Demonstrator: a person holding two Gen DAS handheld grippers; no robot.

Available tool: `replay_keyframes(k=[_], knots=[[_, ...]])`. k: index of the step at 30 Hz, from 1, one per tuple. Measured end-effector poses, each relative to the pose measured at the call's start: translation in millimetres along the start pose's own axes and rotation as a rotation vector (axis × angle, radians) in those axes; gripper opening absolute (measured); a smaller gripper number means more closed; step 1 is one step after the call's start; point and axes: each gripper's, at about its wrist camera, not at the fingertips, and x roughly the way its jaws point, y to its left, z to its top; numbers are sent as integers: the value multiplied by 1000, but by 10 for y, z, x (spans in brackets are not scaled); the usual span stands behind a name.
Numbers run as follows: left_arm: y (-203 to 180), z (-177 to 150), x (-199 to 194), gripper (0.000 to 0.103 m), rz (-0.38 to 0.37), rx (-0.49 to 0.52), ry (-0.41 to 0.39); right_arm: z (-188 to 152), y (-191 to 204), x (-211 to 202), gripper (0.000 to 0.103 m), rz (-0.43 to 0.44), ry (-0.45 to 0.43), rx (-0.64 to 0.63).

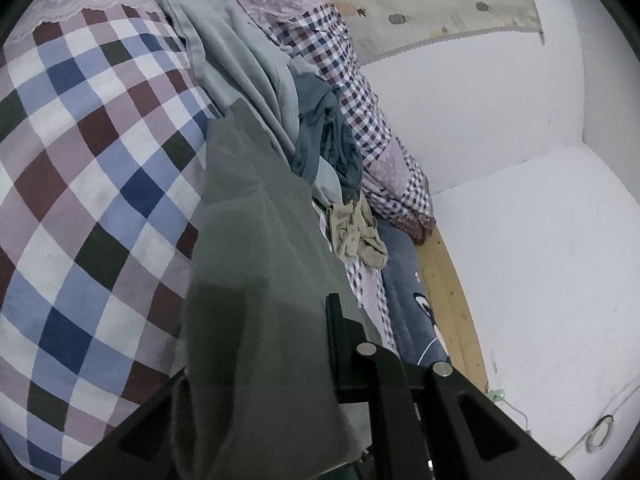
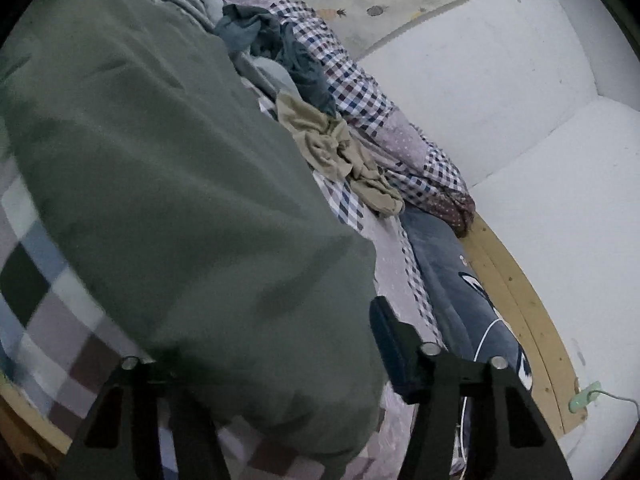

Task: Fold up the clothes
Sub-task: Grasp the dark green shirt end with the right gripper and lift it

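Grey-green fabric, the garment (image 1: 256, 280) under handling, fills the middle of the left wrist view and most of the left half of the right wrist view (image 2: 172, 184). It hangs above the checked bedspread (image 1: 80, 168), draped over both tools.

Left gripper (image 1: 280, 360): only the right-hand finger (image 1: 334, 340) is exposed; the other is buried under cloth. The garment passes between the fingers and falls over the mechanism, so it appears pinched, though the contact itself is covered.

Right gripper (image 2: 280, 340): one finger with a dark blue pad (image 2: 390, 344) stands clear at the right; the opposite finger is hidden under the fabric. The garment's rounded lower edge bulges between them. The fingers stand fairly wide apart, but whether they press on the cloth cannot be told.

Surroundings: a heap of unfolded laundry lies along the far side of the bed: a pale blue-grey garment (image 1: 236, 52), a crumpled dark teal item (image 1: 328, 136) and a small beige item (image 2: 336, 152), the last lying just beside the teal one. A small-check quilt (image 1: 348, 80) runs behind the heap, against the white wall (image 1: 500, 120). A dark blue printed cloth (image 2: 452, 288) lies beside the wooden bed edge (image 2: 516, 296). A pineapple-print sheet (image 1: 420, 4) hangs on the wall above.
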Motion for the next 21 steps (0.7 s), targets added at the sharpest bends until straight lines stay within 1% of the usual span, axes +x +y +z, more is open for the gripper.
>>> replay_keyframes(k=[2, 4, 5, 9, 13, 17, 21], knots=[[-15, 1, -6, 7, -1, -3, -5, -50, -23, 10, 16, 25, 20, 12], [-36, 0, -20, 7, -5, -4, -9, -90, -58, 4, 12, 50, 34, 32], [-48, -1, -30, 7, -5, -3, -10, -88, -112, -26, 7, 58, 28, 55], [-95, -8, -80, 6, -10, 3, -26, -53, -379, -217, 5, 81, -13, 155], [-165, -73, -208, 5, -16, 20, -45, 13, -606, -373, 5, 88, -60, 215], [-366, -192, -419, 5, -17, 93, -44, -14, -884, -679, 5, 93, -105, 299], [-696, -357, -725, 5, -30, 189, -70, -59, -1151, -1034, 5, 94, -158, 349]])
